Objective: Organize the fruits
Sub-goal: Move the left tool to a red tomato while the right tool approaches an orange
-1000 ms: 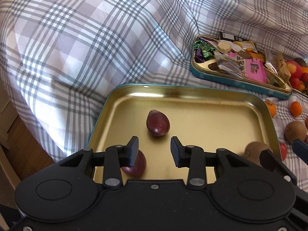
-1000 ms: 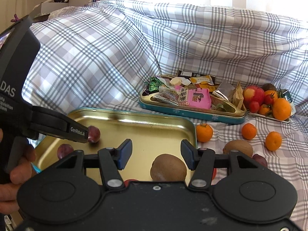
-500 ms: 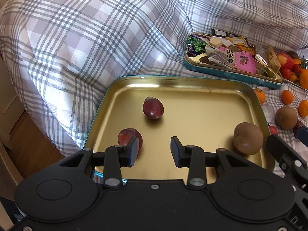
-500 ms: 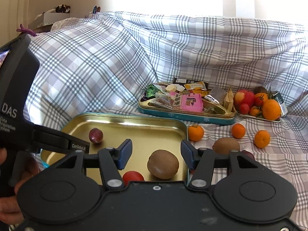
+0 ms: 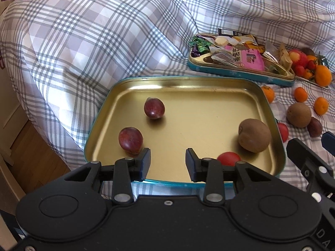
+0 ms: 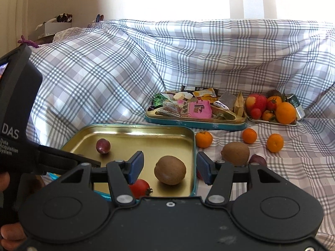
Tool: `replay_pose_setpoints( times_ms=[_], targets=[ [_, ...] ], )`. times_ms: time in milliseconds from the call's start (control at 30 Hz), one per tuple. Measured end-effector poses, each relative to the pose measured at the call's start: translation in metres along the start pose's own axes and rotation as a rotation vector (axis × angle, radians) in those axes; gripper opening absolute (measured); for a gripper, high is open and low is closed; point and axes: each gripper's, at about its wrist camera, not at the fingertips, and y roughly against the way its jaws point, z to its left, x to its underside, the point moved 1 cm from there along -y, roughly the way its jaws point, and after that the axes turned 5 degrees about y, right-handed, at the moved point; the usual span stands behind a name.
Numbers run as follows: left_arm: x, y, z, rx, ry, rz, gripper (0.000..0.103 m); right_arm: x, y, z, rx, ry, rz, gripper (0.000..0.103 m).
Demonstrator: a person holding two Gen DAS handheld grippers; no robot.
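Note:
A gold tin tray (image 5: 188, 87) (image 6: 146, 130) lies on the checked bedding. In it are two dark red plums (image 5: 154, 108) (image 5: 130, 140), a brown kiwi (image 5: 254, 135) (image 6: 170, 169) and a small red tomato (image 5: 228, 158) (image 6: 139, 187). My left gripper (image 5: 168, 162) hangs open over the tray's near edge with nothing between its fingers. My right gripper (image 6: 170, 167) is open too, above the tray's near right corner, with the kiwi behind it and untouched. On the bedding to the right lie a second kiwi (image 6: 235, 153), three small oranges (image 6: 203, 139) and another plum (image 6: 258, 160).
A teal tin (image 6: 194, 123) full of snack packets stands behind the tray. A plate with an apple (image 6: 255, 102), an orange and small fruit is at the far right. A hand (image 6: 8, 230) holds the left gripper's handle. The bed's edge and wooden floor (image 5: 31, 161) lie left.
Both grippers have drawn back from the tray, so more of it shows. The tomato and the whole near plum have come into view. No fruit moved.

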Motion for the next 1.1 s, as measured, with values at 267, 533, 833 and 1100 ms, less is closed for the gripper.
replay_pose_setpoints(
  times_ms=[267, 533, 833, 1100],
  targets=[
    [0.010, 0.008, -0.012, 0.013, -0.009, -0.003, 0.046, 0.013, 0.010, -0.016, 0.040, -0.054, 0.013, 0.058],
    [0.024, 0.008, -0.031, 0.056, -0.042, 0.018, 0.046, 0.035, 0.009, -0.045, 0.116, -0.120, 0.066, 0.058],
    [0.023, 0.005, -0.050, 0.097, -0.049, 0.025, 0.046, 0.048, 0.008, -0.081, 0.245, -0.187, 0.093, 0.058],
    [0.020, 0.000, -0.071, 0.129, -0.074, 0.022, 0.046, 0.059, 0.010, -0.110, 0.308, -0.252, 0.111, 0.058]
  ],
)
